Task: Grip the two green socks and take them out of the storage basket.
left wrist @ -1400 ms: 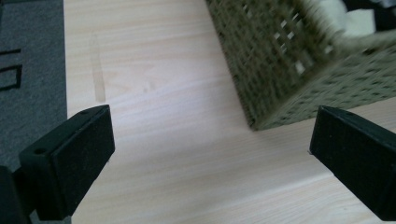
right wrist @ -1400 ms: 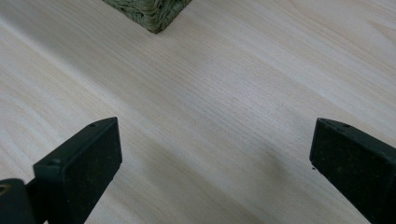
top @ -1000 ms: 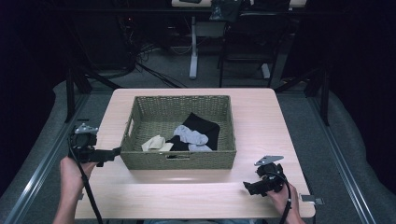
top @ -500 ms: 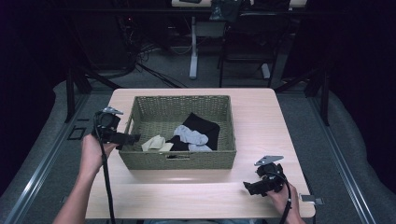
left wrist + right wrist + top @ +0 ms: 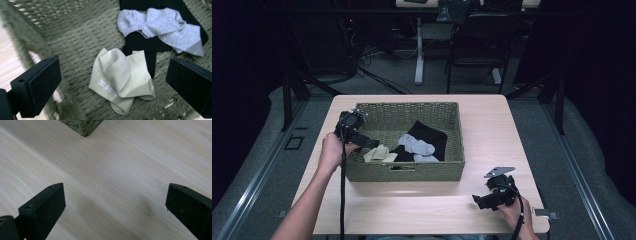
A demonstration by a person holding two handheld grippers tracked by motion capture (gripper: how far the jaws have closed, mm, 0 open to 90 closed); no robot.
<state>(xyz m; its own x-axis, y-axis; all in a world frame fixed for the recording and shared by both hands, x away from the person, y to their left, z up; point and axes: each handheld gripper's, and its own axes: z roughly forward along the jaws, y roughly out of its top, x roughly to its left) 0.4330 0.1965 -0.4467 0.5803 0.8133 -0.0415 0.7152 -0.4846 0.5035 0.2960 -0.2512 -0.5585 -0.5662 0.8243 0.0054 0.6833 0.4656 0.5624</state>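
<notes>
A woven olive basket stands mid-table and holds a beige sock, a grey sock and a black cloth. My left gripper reaches over the basket's left rim, open, its jaws pointing at the beige sock. In the left gripper view the beige sock lies crumpled between and beyond the two spread jaws, the grey sock on the black cloth farther off. My right gripper rests open above bare wood near the table's front right; its view catches a basket corner.
The light wooden table has bare room to the right of and in front of the basket. A dark floor, a chair and table legs lie beyond the far edge. A cable trails from each gripper toward the near edge.
My left gripper has travelled from the table's left edge up and rightward, over the basket's left rim and above the beige sock. The right gripper has stayed put.
</notes>
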